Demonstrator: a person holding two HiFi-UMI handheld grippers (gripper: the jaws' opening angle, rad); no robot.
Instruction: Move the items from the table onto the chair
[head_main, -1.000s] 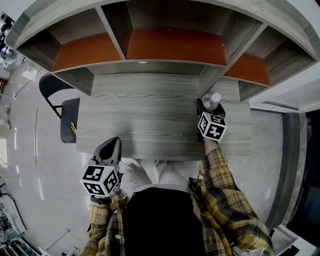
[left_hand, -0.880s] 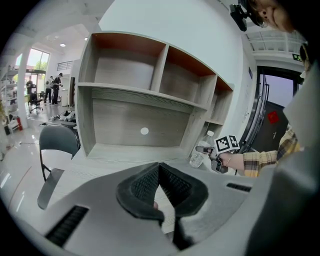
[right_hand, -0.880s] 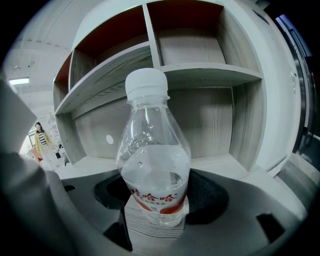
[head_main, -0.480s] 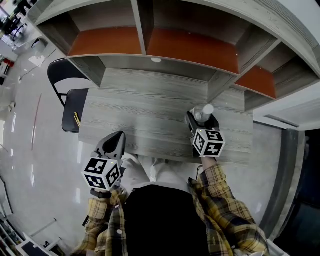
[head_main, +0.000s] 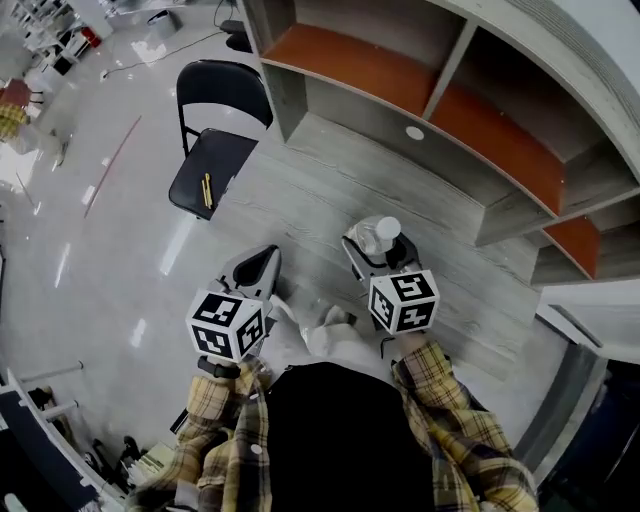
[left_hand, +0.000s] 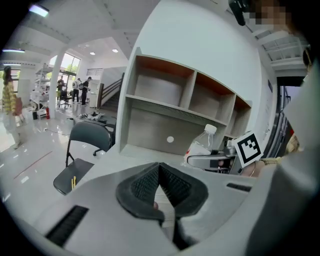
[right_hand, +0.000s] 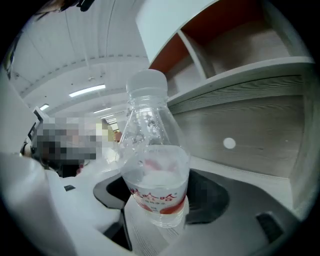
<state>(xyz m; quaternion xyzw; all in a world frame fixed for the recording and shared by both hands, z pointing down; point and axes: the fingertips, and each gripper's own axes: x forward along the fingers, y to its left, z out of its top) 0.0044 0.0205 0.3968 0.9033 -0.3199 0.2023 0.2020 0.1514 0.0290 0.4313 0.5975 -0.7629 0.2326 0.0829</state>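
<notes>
At a grey wood table (head_main: 310, 195), a person in a plaid shirt (head_main: 455, 420) works a gripper in each hand, and we look steeply down on both.

The right gripper (head_main: 372, 248) is clamped on a clear plastic bottle (head_main: 372, 238). In its own view, we see the right gripper (right_hand: 160, 200) with its jaws set wide and the dark pads closed against the lower body of the bottle (right_hand: 152, 150). The bottle stands nearly upright between them, with its white cap (right_hand: 146, 82) on top and a red-printed label near the base.

From above, the bottle sits over the table top, near the person's side. We cannot tell whether its base touches the wood.

The left gripper (head_main: 264, 260) is clenched, hanging at the table's near left edge. In its own view, the ribbed pads (left_hand: 172, 185) of the left gripper (left_hand: 159, 170) press flat together.

That same view shows the bottle (left_hand: 201, 146) off to the right, held in the right gripper (left_hand: 212, 161), in front of the shelf (left_hand: 185, 100).

The chair (head_main: 215, 150), black and folding, stands on the glossy floor (head_main: 100, 250) off the table's left end, well apart from the bottle. A yellow stick (head_main: 207, 190) lies on its seat.

Behind the table rises the shelf (head_main: 470, 110), with orange-backed compartments and a white disc (head_main: 414, 132) on its lower panel.
</notes>
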